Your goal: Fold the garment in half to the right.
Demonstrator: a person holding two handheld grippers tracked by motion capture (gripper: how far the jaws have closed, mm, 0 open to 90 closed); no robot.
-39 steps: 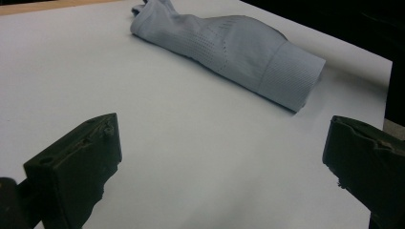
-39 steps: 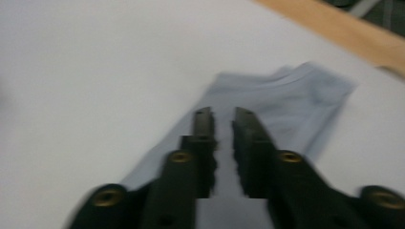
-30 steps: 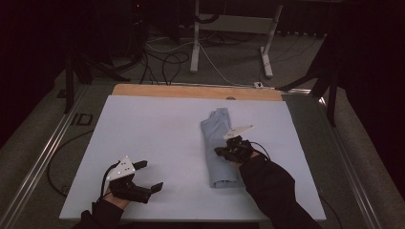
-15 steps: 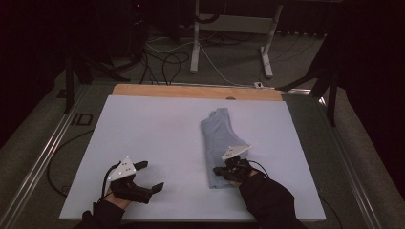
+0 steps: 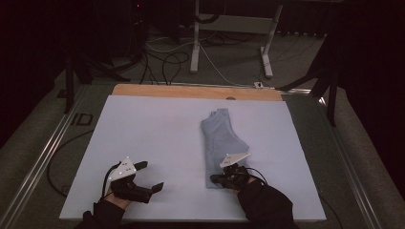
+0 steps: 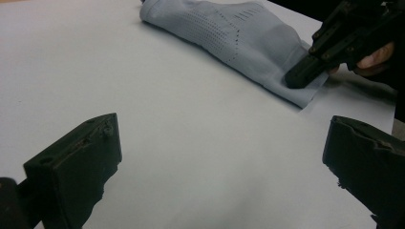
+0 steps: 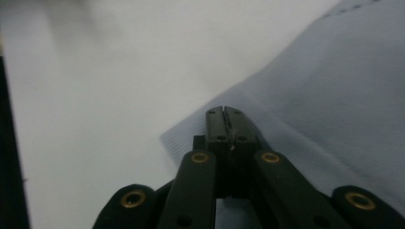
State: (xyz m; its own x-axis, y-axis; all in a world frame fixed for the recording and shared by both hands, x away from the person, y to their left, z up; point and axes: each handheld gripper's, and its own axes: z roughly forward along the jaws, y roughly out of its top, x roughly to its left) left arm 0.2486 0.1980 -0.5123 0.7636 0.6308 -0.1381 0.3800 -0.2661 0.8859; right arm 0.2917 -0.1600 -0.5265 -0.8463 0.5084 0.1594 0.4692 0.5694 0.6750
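High view: we are seeing folded grey cloth (image 5: 220,145) lying right of centre on white board (image 5: 153,138). Right gripper (image 5: 218,180) is resting at its near end, left gripper (image 5: 152,176) sitting apart near front-left edge.

Left gripper view: our jaws are standing wide apart over bare board, nothing between; cloth (image 6: 239,43) lying ahead.

Right gripper view: jaws are pressing together, tips (image 7: 225,114) sitting on cloth's ribbed corner (image 7: 191,131); we cannot tell whether fabric is pinched.
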